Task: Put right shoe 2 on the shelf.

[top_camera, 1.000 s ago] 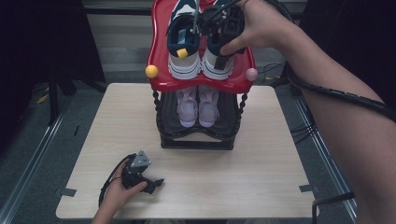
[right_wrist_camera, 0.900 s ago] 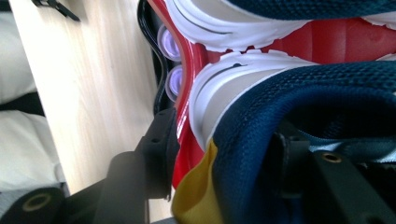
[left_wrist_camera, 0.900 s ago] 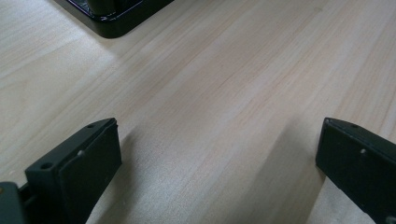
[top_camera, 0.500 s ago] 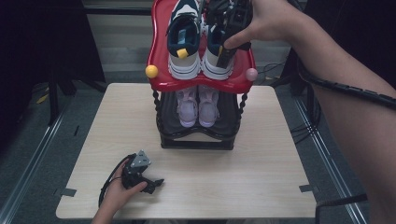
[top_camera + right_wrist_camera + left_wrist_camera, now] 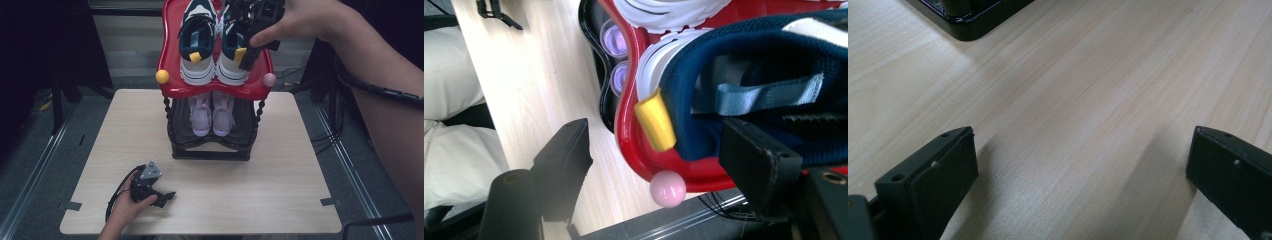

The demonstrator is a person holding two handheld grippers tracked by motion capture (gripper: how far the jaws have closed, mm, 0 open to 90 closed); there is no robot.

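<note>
A red tray (image 5: pixel 172 85) sits on top of a black rack (image 5: pixel 210 150), and the rack stands on a wooden table (image 5: pixel 280 175). 2 blue and white shoes rest side by side on the tray. The right shoe (image 5: pixel 231 60) has a yellow tab (image 5: pixel 655 120) at its heel.

The right gripper (image 5: pixel 252 47) is up above the heel of the right shoe, held in the person's right hand (image 5: pixel 295 20). Its jaws have just been opening. In the right gripper view 1 jaw is out over the table and the other is by the shoe's blue side. The heel is between them, but the jaws do not squeeze it. A pink ball (image 5: pixel 667 188) sticks out from the tray's rim just under the heel.

2 pale purple shoes (image 5: pixel 212 112) sit on the lower shelf of the rack.

The left gripper (image 5: pixel 150 190) lies on the table near the front edge, in the left hand (image 5: pixel 122 212). Its jaws are wide apart with just bare wood between them.
</note>
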